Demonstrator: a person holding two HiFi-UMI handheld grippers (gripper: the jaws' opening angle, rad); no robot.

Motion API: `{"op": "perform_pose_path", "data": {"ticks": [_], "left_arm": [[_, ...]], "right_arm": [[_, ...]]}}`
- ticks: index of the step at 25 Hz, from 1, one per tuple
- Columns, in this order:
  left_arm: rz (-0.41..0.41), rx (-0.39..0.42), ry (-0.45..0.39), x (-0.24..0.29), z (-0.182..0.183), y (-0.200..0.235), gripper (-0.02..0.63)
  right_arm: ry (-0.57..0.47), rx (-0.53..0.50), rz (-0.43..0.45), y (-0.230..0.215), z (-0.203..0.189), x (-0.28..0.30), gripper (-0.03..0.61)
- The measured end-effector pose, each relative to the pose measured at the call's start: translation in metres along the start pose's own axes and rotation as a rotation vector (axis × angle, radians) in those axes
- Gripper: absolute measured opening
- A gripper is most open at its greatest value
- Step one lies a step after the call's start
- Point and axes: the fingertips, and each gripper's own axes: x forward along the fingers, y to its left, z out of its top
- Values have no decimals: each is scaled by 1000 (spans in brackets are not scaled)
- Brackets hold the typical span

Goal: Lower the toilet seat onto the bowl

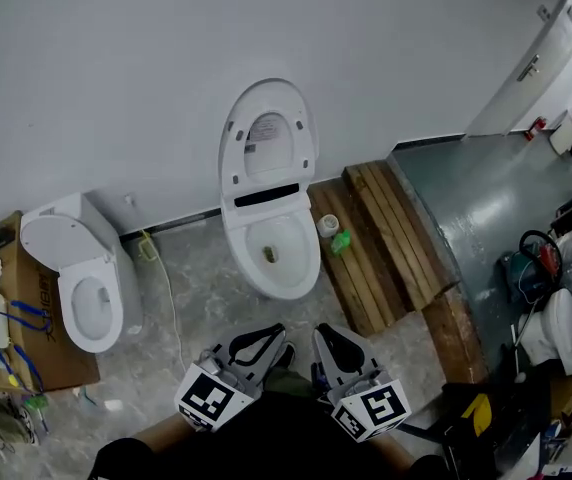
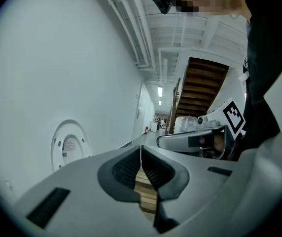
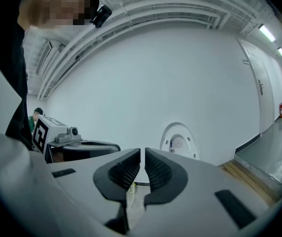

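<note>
Both grippers sit side by side just in front of the toilet bowl [image 1: 274,253], on the person's side of it and well short of touching it. The left gripper [image 1: 263,336] points up toward the bowl's front rim and leans slightly right. Its jaws are pressed together with nothing between them. The right gripper [image 1: 331,338] lies just to its right, angled slightly left, so the two tips converge toward the bowl. Its jaws are closed to a hairline gap and are empty. Each gripper is held nearly level, with its marker cube at the rear, away from the bowl.
</note>
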Motion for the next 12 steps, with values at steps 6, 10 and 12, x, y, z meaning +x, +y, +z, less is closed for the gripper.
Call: {"op": "perform_pose_path", "data": {"ticks": [6,10,12], "left_arm": [[38,33,27,62,9,12,20],[93,39,25,91,20,21,20],[128,40,8,100,25,25,20]], "right_arm": [[-5,45,50,-61,12,20,49],[-18,87,81,-97,20,30,49],[-24,93,96,-109,24,32,49]]}}
